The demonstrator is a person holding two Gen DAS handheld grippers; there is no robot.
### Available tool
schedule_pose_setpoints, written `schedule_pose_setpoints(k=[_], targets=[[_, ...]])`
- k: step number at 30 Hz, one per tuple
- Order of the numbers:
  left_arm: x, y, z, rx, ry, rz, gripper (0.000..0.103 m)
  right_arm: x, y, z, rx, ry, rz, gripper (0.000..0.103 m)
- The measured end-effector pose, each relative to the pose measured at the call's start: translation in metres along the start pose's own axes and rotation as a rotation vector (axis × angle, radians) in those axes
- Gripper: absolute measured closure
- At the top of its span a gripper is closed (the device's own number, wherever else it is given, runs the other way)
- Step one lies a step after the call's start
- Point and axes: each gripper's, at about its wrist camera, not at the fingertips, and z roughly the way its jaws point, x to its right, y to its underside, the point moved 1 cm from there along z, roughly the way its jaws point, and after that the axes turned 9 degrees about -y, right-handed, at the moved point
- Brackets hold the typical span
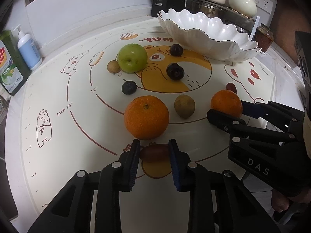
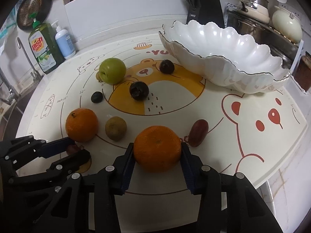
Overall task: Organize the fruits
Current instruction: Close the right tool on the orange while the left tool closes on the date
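My left gripper is shut on a red grape at mat level; it also shows in the right wrist view. My right gripper is shut on an orange, seen from the left wrist too. A second orange lies just beyond the left gripper. A green apple, two dark plums, a dark grape, a brown kiwi-like fruit, a small brown fruit and another red grape lie on the mat. The white scalloped bowl stands empty at the back right.
The bear-print mat covers the counter. Dish soap and a pump bottle stand at back left by a tap. A knife block, pots and a jar stand behind the bowl.
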Motion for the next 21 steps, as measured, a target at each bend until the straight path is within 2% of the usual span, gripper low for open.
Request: schedule_pose_setpoints(k=[11, 21], targets=[[-0.005, -0.002, -0.011, 0.025, 0.013, -0.003, 0.073, -0.001, 0.004, -0.014, 0.020, 0.028, 0.058, 0.059], [-0.008, -0.017, -0.024, 0.054, 0.031, -0.004, 0.073, -0.004, 0.002, -0.030, 0.049, 0.040, 0.112, 0.059]])
